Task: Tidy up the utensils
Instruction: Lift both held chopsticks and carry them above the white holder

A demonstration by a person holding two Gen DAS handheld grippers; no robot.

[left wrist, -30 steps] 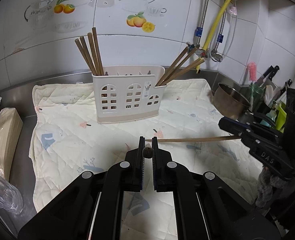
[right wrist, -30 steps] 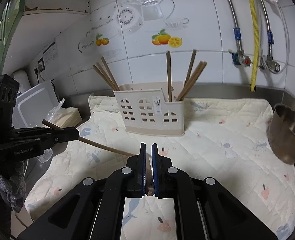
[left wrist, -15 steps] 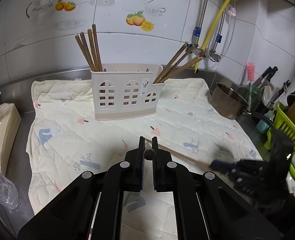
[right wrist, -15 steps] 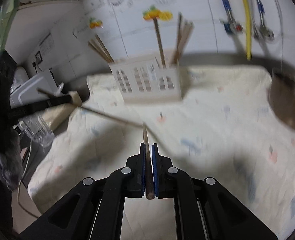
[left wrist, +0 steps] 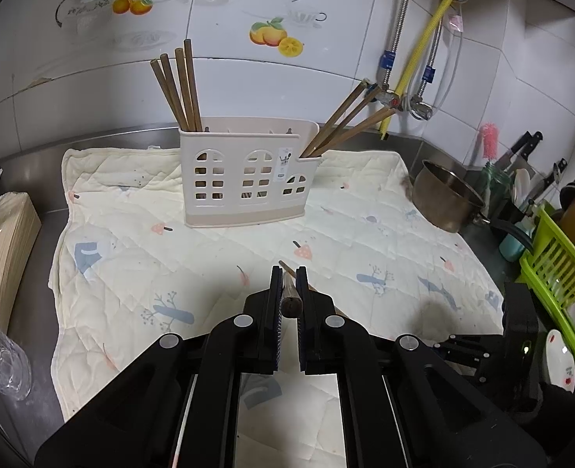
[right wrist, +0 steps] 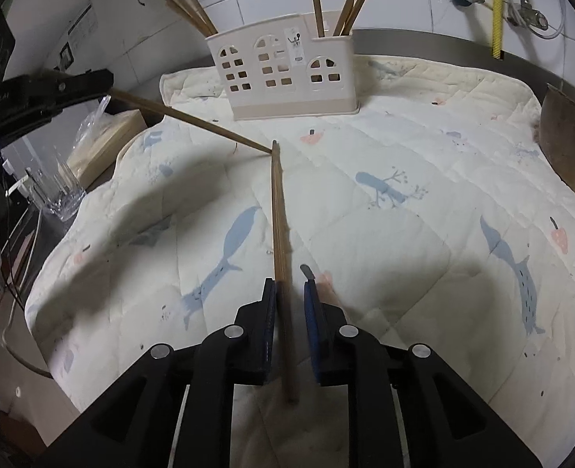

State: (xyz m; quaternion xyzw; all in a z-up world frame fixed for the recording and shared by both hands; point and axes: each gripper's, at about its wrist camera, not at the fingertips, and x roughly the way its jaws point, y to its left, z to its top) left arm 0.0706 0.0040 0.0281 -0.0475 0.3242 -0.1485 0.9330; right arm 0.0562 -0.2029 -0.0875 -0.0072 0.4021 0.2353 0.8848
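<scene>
A cream utensil caddy (left wrist: 248, 179) stands on a quilted mat (left wrist: 131, 241), with brown chopsticks upright at its left end (left wrist: 178, 85) and leaning out at its right end (left wrist: 345, 117). My left gripper (left wrist: 288, 273) is shut on a chopstick (left wrist: 289, 292), seen end-on. In the right wrist view that chopstick (right wrist: 193, 117) slants down to the mat. My right gripper (right wrist: 290, 286) is open just above the mat, and a second chopstick (right wrist: 277, 214) lies on the mat between its jaws, against the left pad. The two chopstick tips meet. The caddy (right wrist: 283, 74) stands beyond.
A steel pot (left wrist: 443, 199) sits at the mat's right edge, with a green dish rack (left wrist: 560, 265) and knives beyond. A paper stack (left wrist: 2, 241) and a clear glass (right wrist: 57, 191) sit left of the mat. Pipes (left wrist: 423, 46) run down the tiled wall.
My right gripper has dropped to the mat and opened, leaving its chopstick lying there. My left gripper has tilted with its chopstick, whose tip now rests on the mat.
</scene>
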